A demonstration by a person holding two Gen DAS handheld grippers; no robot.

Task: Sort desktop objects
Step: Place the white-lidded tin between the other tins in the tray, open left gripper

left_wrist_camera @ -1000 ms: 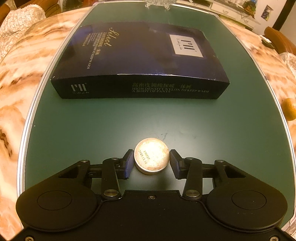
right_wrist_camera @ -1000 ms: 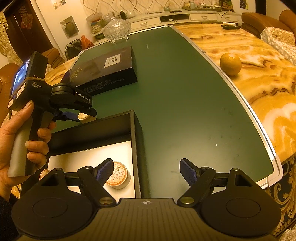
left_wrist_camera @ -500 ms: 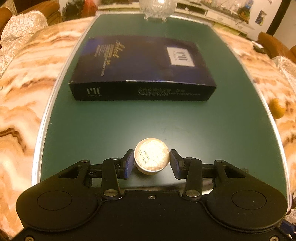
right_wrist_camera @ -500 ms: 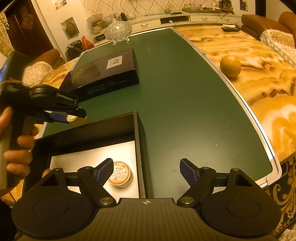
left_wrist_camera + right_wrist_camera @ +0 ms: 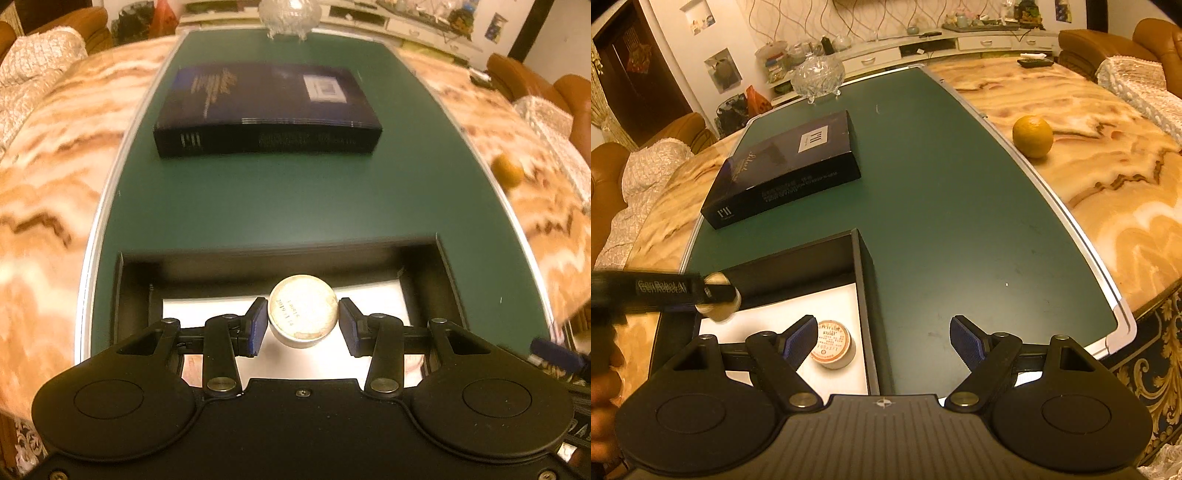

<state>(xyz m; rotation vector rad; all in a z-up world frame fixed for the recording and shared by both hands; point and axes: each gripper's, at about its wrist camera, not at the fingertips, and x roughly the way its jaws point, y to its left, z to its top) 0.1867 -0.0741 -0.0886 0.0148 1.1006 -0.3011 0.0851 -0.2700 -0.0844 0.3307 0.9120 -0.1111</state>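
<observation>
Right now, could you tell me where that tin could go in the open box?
The white floor of the open black box is bare left of and behind the red-labelled tin, under the round tin the left gripper holds. The front right corner is crowded.

Warm, yellowish indoor light tints both views amber. In the left wrist view, motion blur smears the dark box [image 5: 266, 110], its lettering unreadable, and the marble table [image 5: 48, 177] and orange [image 5: 508, 170] at the edges; the tin [image 5: 303, 315] between the fingers stays sharp. The right wrist view is crisp apart from the blurred left gripper [image 5: 716, 295] at its left edge. Fisheye distortion bows the green mat's [image 5: 960, 192] borders. A soft sheen lies on the marble; the tray's [image 5: 864, 295] inner walls sit in shadow.
</observation>
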